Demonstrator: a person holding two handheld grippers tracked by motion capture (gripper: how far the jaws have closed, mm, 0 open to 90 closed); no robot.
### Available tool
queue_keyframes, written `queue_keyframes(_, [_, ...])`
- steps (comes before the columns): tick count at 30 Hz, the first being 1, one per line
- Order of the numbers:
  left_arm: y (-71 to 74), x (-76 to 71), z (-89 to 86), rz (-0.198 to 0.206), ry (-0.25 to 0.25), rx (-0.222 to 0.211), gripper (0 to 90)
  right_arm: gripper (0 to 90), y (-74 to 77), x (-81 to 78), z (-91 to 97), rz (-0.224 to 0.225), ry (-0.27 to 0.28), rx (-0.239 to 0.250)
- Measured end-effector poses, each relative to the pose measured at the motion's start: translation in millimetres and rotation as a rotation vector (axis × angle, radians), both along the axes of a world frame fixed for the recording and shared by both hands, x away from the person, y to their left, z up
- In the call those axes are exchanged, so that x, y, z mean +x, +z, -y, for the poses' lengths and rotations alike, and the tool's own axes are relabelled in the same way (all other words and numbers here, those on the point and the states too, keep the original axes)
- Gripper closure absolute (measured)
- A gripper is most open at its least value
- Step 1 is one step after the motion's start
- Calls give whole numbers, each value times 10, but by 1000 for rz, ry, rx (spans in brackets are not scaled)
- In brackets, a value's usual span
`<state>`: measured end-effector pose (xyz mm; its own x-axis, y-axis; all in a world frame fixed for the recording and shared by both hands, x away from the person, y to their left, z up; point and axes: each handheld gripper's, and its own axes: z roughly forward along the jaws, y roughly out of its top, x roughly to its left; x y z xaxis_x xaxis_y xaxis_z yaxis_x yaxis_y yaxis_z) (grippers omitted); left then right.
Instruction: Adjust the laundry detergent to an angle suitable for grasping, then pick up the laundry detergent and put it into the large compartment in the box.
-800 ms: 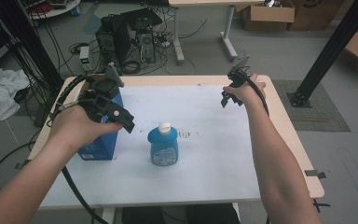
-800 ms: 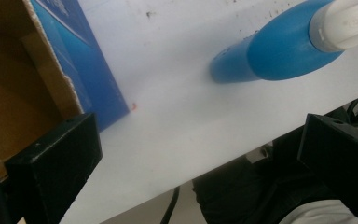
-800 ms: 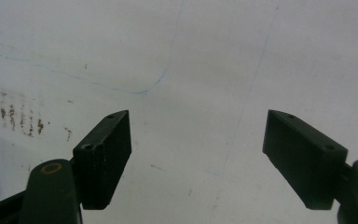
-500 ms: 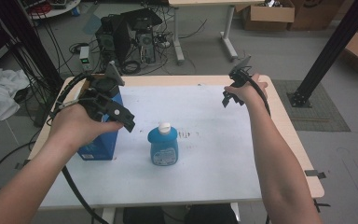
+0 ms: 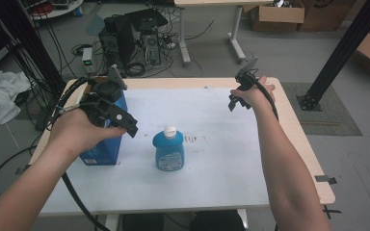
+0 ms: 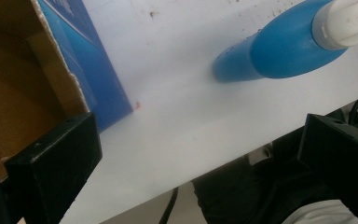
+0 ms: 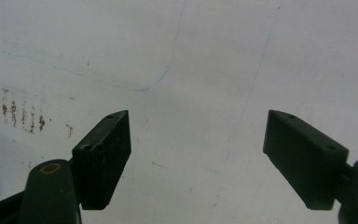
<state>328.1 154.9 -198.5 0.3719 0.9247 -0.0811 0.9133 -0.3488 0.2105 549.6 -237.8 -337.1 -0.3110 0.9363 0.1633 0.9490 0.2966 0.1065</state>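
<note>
Little has moved since the earlier frames; both my grippers hover where they were. Nearest, left of centre, my left gripper (image 5: 118,115) hangs with fingers open above the blue box (image 5: 101,149). The blue bottle (image 5: 169,149) stands mid-table (image 5: 221,163), just right of it. Farther, upper right, my right gripper (image 5: 236,98) is open, empty. I judge I'm approaching the bottle; next, lower the left fingers around it.

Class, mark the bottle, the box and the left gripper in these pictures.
bottle (image 5: 169,153): high view, on its blue body.
box (image 5: 100,148): high view, on its blue front side.
left gripper (image 5: 121,122): high view, midway between its fingertips.
</note>
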Motion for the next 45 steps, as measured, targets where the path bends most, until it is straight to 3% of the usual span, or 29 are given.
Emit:
queue_keyframes(10, [26,1,3,9,-25,-10,1,235,26,-32,24,5,-1,0])
queue_keyframes(15, [12,27,54,25,-89,27,0,236,7,-11,8,5,4,-18])
queue_keyframes(18, [12,46,74,16,-118,15,0,244,-15,-7,-7,1,10,-9])
queue_keyframes(20, [31,60,78,14,-140,-18,1,243,-20,-5,-9,1,17,-7])
queue_keyframes(22, [54,64,86,31,-160,-22,0,243,-22,-6,-16,-2,21,-2])
queue_keyframes(27, [97,68,151,59,-235,-2,1,245,-3,-19,-18,5,25,-2])
queue_keyframes(32, [81,78,289,74,-313,-7,1,249,11,-35,-12,6,30,-2])
queue_keyframes(36, [50,93,440,85,-377,-37,1,249,24,-52,-8,12,28,3])
queue_keyframes(45, [-48,130,692,109,-557,10,1,251,58,-85,-15,12,40,7])
